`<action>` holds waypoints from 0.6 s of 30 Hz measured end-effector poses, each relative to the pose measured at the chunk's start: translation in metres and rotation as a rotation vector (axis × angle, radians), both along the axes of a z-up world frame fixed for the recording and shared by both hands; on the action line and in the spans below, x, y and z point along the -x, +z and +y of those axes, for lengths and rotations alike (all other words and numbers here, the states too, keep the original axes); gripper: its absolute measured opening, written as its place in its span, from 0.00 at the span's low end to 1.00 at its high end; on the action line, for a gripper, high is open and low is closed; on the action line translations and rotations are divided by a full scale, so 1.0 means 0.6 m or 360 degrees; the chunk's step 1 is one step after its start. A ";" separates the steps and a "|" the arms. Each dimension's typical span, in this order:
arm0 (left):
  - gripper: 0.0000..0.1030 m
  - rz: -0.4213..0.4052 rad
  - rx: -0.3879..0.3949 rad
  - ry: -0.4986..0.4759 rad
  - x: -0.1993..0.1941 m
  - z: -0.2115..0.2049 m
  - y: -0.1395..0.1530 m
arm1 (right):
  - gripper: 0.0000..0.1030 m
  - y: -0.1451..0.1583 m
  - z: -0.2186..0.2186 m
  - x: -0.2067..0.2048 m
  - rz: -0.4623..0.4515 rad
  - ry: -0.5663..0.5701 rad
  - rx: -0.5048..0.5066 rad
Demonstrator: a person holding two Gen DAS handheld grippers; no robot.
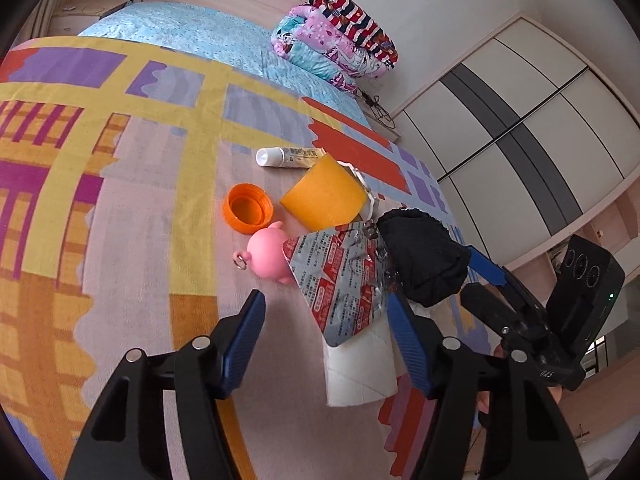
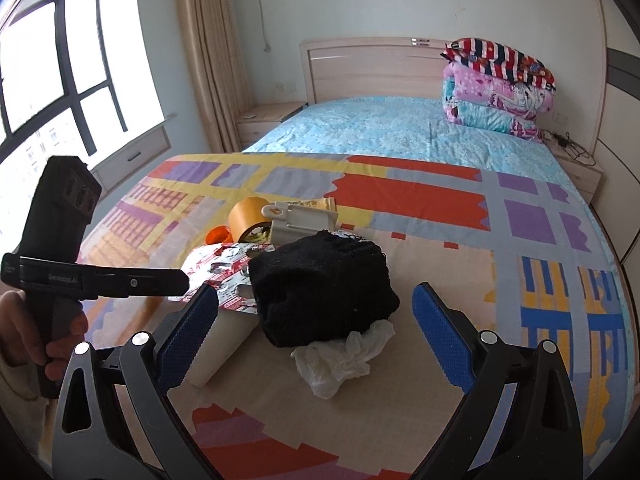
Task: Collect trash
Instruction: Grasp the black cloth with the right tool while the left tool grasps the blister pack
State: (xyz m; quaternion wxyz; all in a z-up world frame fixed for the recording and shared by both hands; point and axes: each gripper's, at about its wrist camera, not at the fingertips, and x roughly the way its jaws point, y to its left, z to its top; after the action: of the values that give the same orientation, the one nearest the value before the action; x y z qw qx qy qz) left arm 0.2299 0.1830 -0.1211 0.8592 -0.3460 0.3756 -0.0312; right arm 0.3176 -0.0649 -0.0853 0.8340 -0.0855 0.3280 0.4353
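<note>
Nothing looks collected yet: the blister pack [image 1: 340, 280], cardboard tube [image 1: 360, 368] and crumpled wrapper [image 2: 340, 356] lie heaped on the bed [image 2: 400, 132]. Your left hand-held gripper [image 1: 326, 320] straddles the tube, spread and not pinching; your right hand-held gripper [image 2: 316, 312] stands spread, empty, around the black cloth [image 2: 324, 280].

Bed [image 2: 400, 136], light wood headboard at upper centre of the right wrist view, covered by a pale blue sheet. Folded quilts [image 2: 498, 88] stacked at the upper right against the headboard. Patterned blanket [image 2: 420, 200], blocks of yellow, purple, orange-red and grey, spread over the near half.

On the blanket, clustered left of centre:
- black cloth bundle [image 2: 324, 288], resting partly on a crumpled white plastic bag [image 2: 344, 356]
- foil blister sheet [image 1: 340, 276], red print, lying over a white paper roll [image 1: 360, 368]
- pink pig toy [image 1: 268, 254], touching the foil
- orange cap [image 1: 248, 208], open side up
- yellow tape roll [image 1: 324, 196]
- white-capped tube [image 1: 286, 157]
</note>
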 end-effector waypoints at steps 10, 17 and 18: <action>0.25 -0.0041 0.0204 0.0014 -0.009 0.018 -0.015 | 0.63 -0.025 0.014 -0.014 0.0055 -0.0001 0.0021; 0.11 -0.0165 0.0201 0.0012 0.017 0.019 0.016 | 0.41 -0.014 0.004 -0.016 0.0073 -0.0008 -0.0025; 0.10 -0.0181 0.0197 0.0010 0.020 0.019 0.022 | 0.40 -0.012 0.008 -0.015 0.0070 -0.0009 -0.0033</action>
State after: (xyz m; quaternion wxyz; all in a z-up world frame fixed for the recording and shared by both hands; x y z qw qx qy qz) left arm 0.2182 0.1943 -0.1076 0.8562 -0.3972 0.3225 -0.0713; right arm 0.3269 -0.0603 -0.0923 0.8286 -0.0663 0.3421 0.4381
